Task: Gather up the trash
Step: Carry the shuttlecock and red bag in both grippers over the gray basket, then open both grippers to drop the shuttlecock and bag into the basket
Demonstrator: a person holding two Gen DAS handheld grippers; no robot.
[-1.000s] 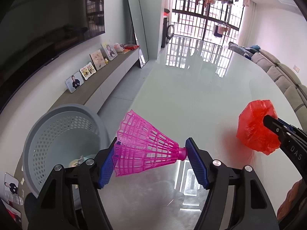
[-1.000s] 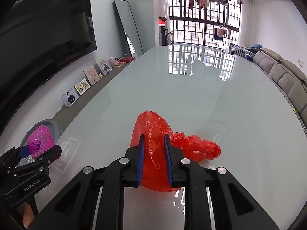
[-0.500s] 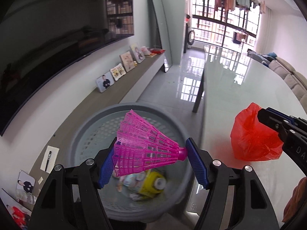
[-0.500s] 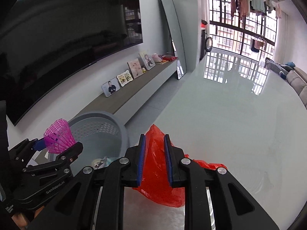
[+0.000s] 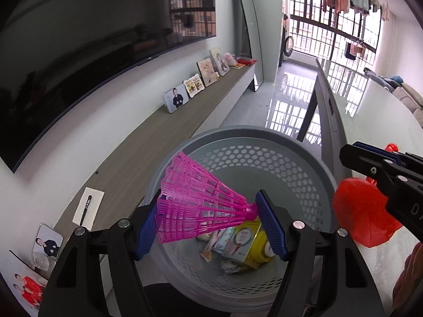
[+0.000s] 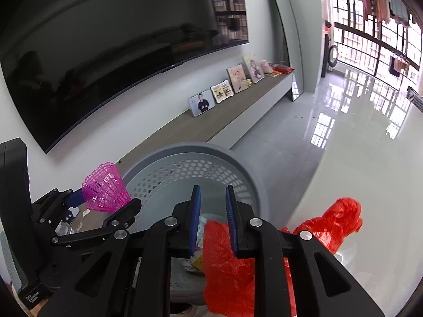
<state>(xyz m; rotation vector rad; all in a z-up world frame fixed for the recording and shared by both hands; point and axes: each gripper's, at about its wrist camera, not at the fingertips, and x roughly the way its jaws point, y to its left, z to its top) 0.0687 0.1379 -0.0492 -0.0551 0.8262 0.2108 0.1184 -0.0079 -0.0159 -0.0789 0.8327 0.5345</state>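
The relation that matters is claw over basket. In the left wrist view the left claw [image 5: 208,219] stands fairly wide, clamped end to end on the pink shuttlecock [image 5: 201,203]: the open skirt presses the pad at 9 o'clock, the cork tip the pad at 3 o'clock, so its long axis lies crosswise between the fingers, tilted a little up toward 10 o'clock. Straight beyond it, from 12 round to 6 o'clock of the shuttlecock, gapes the grey perforated basket [image 5: 264,158], with cartons and wrappers [image 5: 240,245] already on its bottom; the shuttlecock appears to hang inside the rim line, so I judge that letting go here would drop it in. The right claw [image 6: 212,219] is nearly closed, pinching the red plastic bag [image 6: 227,264], which hangs down toward 6 o'clock with a loose tail trailing to 3 o'clock over the pale glossy desk [image 6: 370,158]. In the right wrist view the basket opening sits at 11 to 12 o'clock of that claw and the bag seems to straddle the near rim, part over the desk edge. The left hand looks better placed over the opening; the right probably needs to carry on toward 11 o'clock so the tail clears the rim before release.
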